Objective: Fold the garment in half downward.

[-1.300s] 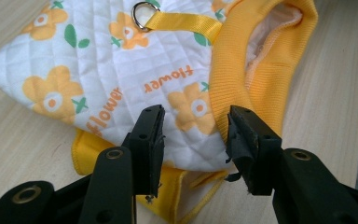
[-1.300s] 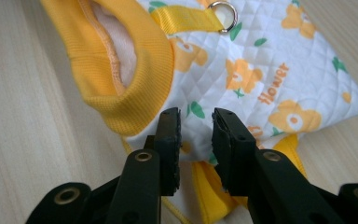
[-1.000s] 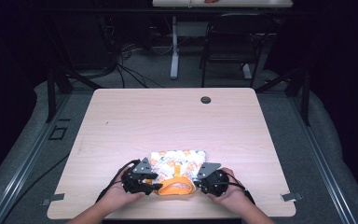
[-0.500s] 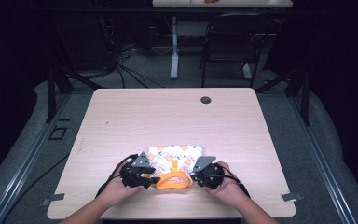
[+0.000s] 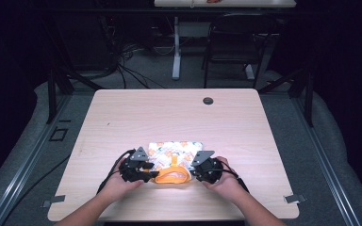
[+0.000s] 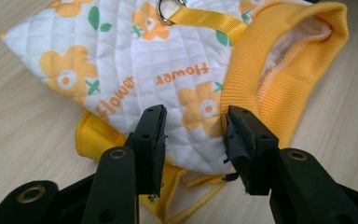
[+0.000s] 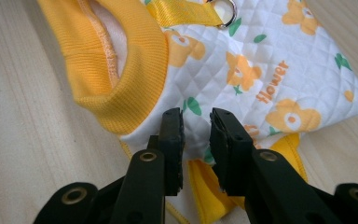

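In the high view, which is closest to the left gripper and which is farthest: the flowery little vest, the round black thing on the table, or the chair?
From the left gripper:
1. Flowery vest, right beside it near the table's front edge.
2. Round black thing, near the table's far edge, to the right.
3. Chair, on the floor beyond the table.

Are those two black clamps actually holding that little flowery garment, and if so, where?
Neither holds it. The left gripper and the right gripper both hang open over the near edge of the flowered vest, one each side of its orange collar; no fabric is pinched.
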A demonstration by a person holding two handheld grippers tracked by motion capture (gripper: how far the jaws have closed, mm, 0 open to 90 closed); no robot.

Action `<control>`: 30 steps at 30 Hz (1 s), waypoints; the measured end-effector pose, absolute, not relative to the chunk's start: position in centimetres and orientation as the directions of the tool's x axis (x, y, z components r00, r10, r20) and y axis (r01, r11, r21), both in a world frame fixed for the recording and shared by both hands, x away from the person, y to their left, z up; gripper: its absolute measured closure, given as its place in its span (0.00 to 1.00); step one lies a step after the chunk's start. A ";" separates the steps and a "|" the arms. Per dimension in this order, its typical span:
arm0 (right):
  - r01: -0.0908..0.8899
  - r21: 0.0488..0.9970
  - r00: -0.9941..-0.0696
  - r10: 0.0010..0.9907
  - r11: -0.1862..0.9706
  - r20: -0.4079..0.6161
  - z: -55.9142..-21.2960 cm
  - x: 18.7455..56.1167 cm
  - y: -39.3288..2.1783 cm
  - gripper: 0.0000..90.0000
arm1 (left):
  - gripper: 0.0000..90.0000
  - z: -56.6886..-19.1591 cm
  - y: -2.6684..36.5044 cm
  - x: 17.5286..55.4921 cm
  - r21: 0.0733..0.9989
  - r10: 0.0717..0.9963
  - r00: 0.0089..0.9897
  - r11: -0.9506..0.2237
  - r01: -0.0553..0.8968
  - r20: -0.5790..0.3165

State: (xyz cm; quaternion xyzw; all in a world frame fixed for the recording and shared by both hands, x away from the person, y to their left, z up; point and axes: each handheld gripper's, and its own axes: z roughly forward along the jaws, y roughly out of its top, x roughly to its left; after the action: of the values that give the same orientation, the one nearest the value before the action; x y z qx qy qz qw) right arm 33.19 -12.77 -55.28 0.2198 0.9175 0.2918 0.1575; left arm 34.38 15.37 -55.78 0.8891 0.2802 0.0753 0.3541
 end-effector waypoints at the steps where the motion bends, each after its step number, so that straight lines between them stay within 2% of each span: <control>1: 0.311 0.595 -0.855 0.492 0.741 -0.165 -55.2 33.2 -12.8 0.82 | 0.64 -55.8 15.4 34.4 0.674 0.554 0.830 -0.589 0.447 -0.066; 16: 0.329 0.626 -0.849 0.512 0.707 -0.131 -55.1 33.6 -13.0 0.81 | 0.64 -55.1 15.1 34.7 0.670 0.558 0.828 -0.598 0.441 -0.047; 21: 0.323 0.643 -0.852 0.509 0.694 -0.121 -54.3 33.1 -13.5 0.81 | 0.64 -54.2 15.6 34.3 0.695 0.560 0.827 -0.572 0.435 -0.056; 30: 0.292 0.665 -0.840 0.517 0.687 -0.164 -52.0 31.8 -14.5 0.80 | 0.64 -52.9 17.3 33.7 0.725 0.588 0.807 -0.531 0.440 -0.059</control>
State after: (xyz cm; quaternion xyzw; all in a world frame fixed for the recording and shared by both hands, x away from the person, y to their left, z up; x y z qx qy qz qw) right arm 31.76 -14.47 -52.01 0.2241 0.9021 0.3260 0.1721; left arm 33.67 17.25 -52.89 0.8695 0.2953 0.0965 0.3839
